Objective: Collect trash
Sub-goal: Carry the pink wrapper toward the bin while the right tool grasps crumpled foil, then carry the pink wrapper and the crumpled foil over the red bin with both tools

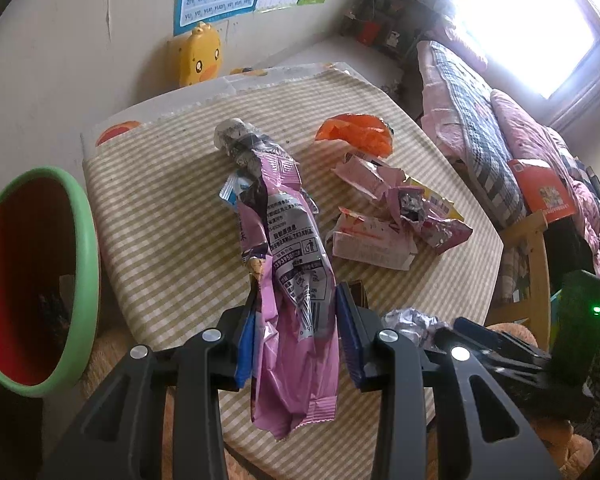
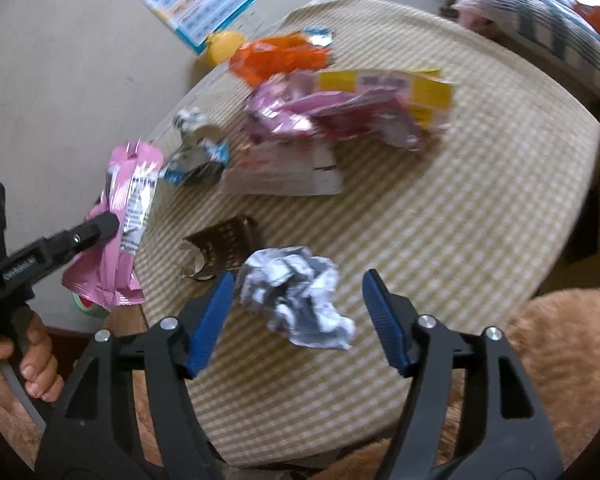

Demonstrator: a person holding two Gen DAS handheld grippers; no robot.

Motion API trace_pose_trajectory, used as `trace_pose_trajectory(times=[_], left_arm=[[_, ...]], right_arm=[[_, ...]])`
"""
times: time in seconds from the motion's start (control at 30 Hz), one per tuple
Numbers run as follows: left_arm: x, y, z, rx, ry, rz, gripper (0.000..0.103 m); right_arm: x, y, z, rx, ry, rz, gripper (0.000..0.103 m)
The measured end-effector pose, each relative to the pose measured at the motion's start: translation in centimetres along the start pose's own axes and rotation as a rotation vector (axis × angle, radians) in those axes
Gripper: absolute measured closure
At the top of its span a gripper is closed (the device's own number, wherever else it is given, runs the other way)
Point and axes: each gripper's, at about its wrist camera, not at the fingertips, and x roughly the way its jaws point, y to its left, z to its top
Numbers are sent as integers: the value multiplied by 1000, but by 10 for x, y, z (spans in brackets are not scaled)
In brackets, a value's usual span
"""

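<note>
My left gripper [image 1: 298,292] is shut on a long pink snack wrapper [image 1: 296,320], which hangs above the striped table [image 1: 160,220]. In the right wrist view the same pink wrapper [image 2: 128,216] shows at the left, pinched in the left gripper [image 2: 100,224], with a hand on its grip. My right gripper [image 2: 299,276] stands open around a crumpled white paper ball [image 2: 300,300] near the table's front edge; the right pad [image 2: 384,320] is clear of it. A bin with a green rim and red inside [image 1: 40,280] sits at the left, beside the table.
More litter lies on the cloth: an orange wrapper [image 1: 360,136], torn pink cartons [image 1: 372,240], a pink and yellow foil bag [image 2: 340,108], a dark card scrap [image 2: 220,244] and a black and white wrapper [image 2: 196,160]. A bed [image 1: 480,120] runs along the right.
</note>
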Motion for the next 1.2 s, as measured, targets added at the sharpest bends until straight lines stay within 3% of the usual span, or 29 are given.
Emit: trace_pose_trajectory(times=[0.27, 0.57, 1.2], left_arm=[[2, 3, -5, -12, 18, -4, 69], [4, 1, -7, -9, 30, -8, 69], [3, 12, -8, -34, 24, -8, 69]], right_arm=[[17, 0, -8, 24, 49, 16, 39], [11, -3, -12, 18, 45, 26, 64], [-43, 1, -2, 43, -95, 24, 67]])
